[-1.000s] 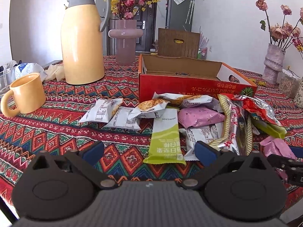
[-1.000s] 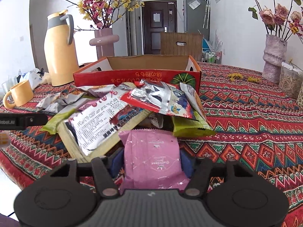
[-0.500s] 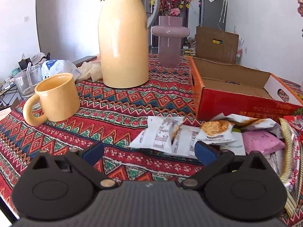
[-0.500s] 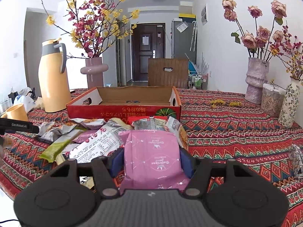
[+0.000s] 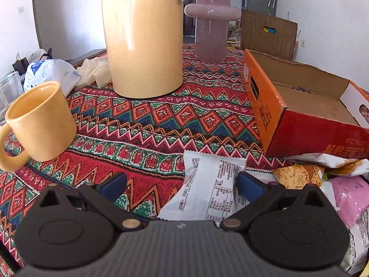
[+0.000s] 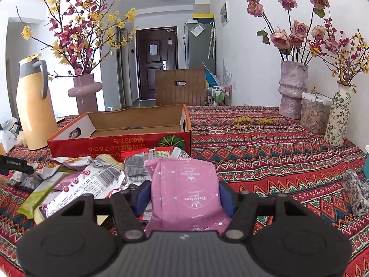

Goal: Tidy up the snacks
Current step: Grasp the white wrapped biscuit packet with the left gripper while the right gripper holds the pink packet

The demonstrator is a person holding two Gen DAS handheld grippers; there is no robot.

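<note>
Patterned tablecloth (image 6: 265, 161) is carrying a snack pile before the red carton (image 6: 120, 143). Right gripper (image 6: 184, 194) is clamping a pink snack packet (image 6: 184, 189), lifted above the pile; it probably needs carrying into the carton. Left gripper (image 5: 180, 184) is hanging wide apart over a white packet (image 5: 207, 184), gripping nothing.

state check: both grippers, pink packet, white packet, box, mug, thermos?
right gripper: shut on pink packet, lifted
left gripper: open, white packet between its fingers, lying flat
red cardboard box: open, no snacks visible inside
yellow mug: upright, inside not visible
yellow thermos: upright
</note>
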